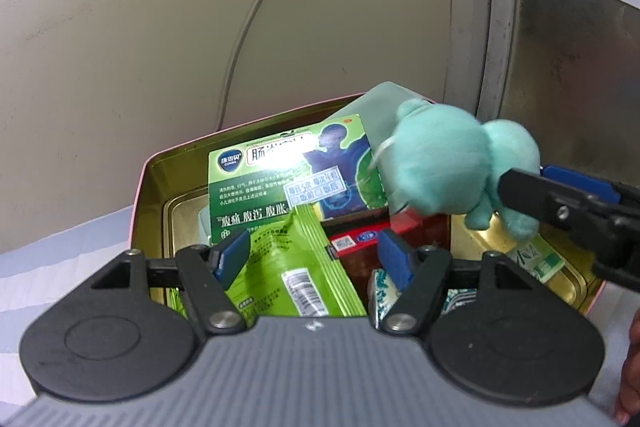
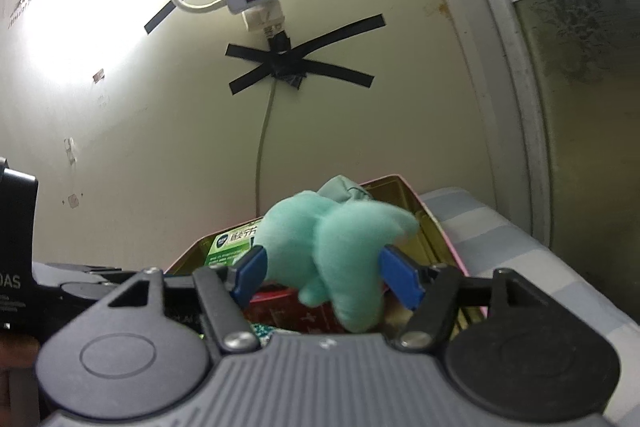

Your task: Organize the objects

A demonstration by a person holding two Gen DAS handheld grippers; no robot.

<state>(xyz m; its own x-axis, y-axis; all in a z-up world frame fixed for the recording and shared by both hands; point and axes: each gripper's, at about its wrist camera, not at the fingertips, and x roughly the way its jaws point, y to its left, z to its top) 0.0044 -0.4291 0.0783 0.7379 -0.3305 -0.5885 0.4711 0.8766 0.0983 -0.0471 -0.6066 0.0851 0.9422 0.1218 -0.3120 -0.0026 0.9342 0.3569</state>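
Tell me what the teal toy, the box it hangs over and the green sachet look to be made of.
Teal toy: soft plush fabric, matte and fuzzy, its rounded limbs looking stuffed.
Box: probably tin; the gold inner walls shine and reflect like metal, with a thin pink outer edge.
Green sachet: likely plastic or foil film; glossy, creased, with a ribbed sealed edge and a printed barcode.

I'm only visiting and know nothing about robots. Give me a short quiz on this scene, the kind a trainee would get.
1. True or false: the plush toy is red.
2. Which has the toy between its fingers: A the left tongs, B the right tongs?
3. What container holds the green medicine box?
Key: 1 false, it is teal. 2 B. 3 the gold-lined tin.
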